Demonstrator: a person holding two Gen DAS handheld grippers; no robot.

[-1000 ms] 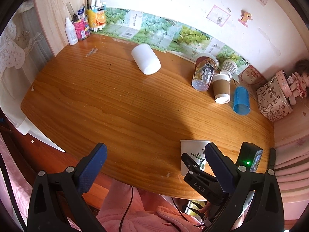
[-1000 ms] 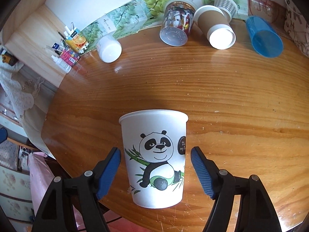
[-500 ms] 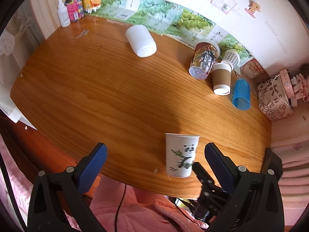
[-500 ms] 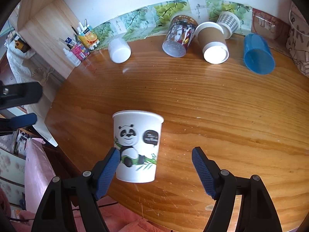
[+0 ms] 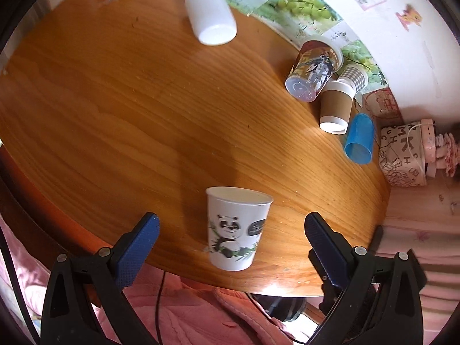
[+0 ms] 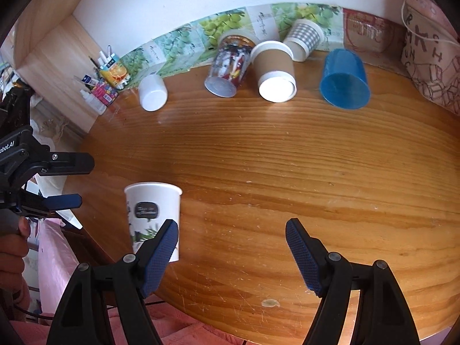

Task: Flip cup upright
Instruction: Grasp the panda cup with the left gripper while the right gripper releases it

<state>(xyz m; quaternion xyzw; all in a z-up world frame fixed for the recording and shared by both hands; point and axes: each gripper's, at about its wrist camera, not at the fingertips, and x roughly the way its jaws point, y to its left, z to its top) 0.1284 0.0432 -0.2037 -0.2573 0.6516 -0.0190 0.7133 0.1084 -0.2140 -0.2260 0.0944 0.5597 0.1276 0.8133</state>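
Blue cup (image 6: 344, 80), brown cup (image 6: 275, 71), perhaps toiletry bottles (image 6: 100, 86) behind

Left wrist view looked down from above the near edge of the tabletop (image 5: 120, 92), toward the back wall, with the panda cup (image 5: 236, 233) close below. Right wrist view sat lower, further right, facing the same wall. Both views shared the panda cup (image 6: 153, 215), the tabletop (image 6: 287, 166) and the row of toppled cups (image 6: 276, 72).
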